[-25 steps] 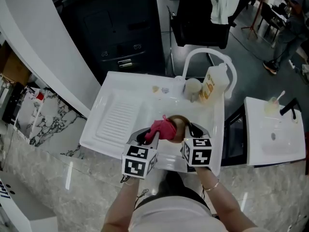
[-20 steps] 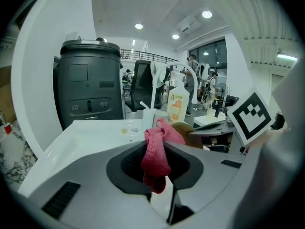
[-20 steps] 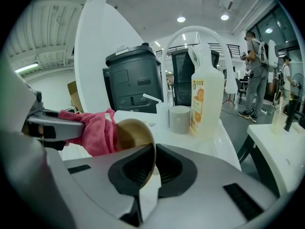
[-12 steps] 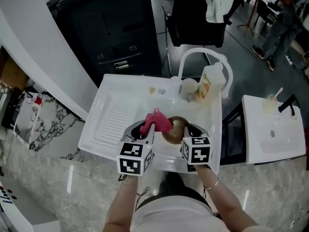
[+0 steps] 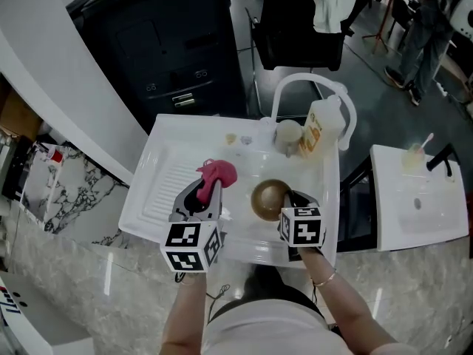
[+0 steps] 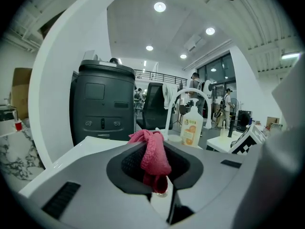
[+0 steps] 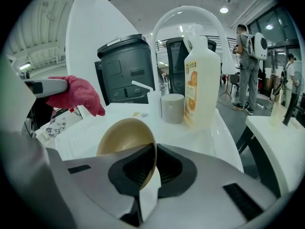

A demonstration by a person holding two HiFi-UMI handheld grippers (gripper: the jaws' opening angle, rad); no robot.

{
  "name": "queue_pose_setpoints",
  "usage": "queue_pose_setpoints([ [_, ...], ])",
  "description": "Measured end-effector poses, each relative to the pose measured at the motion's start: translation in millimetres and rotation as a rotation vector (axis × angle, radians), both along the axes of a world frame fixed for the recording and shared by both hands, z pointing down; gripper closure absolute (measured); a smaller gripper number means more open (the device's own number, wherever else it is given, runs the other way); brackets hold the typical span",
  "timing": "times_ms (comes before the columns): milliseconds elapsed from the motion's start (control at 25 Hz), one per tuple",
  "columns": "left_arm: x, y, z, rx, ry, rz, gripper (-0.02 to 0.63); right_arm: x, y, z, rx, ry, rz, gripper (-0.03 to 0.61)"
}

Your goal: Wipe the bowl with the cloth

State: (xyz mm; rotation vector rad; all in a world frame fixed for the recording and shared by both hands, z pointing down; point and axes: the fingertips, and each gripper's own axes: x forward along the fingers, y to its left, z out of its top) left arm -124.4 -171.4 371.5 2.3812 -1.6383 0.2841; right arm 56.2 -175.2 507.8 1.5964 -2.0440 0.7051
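The bowl (image 5: 268, 198), small and tan-gold, is standing tilted over the basin (image 5: 251, 237) at the near right, its hollow turned up and to the left. The right gripper (image 7: 148, 168) is pinching its rim. The cloth (image 5: 216, 173), pink-red and bunched into a crumpled wad, is hanging from the closed jaws of the left gripper (image 6: 158, 180) above the drainboard (image 5: 174, 176). It is hanging left of the bowl, apart from it.

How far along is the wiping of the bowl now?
Seems done: a second ago the pink cloth was inside the golden bowl; now it is lifted clear. In hand: left gripper grips the cloth, right gripper grips the bowl's rim. Left: probably setting both down.
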Motion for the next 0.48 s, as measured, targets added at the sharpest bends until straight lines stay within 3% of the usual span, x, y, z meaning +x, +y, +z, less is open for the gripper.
queue_pose_setpoints([
  [480,-20,-6,13,-0.011,0.039,-0.058,0.529,12,-24,41,-0.1,0.004,0.051,0.565],
])
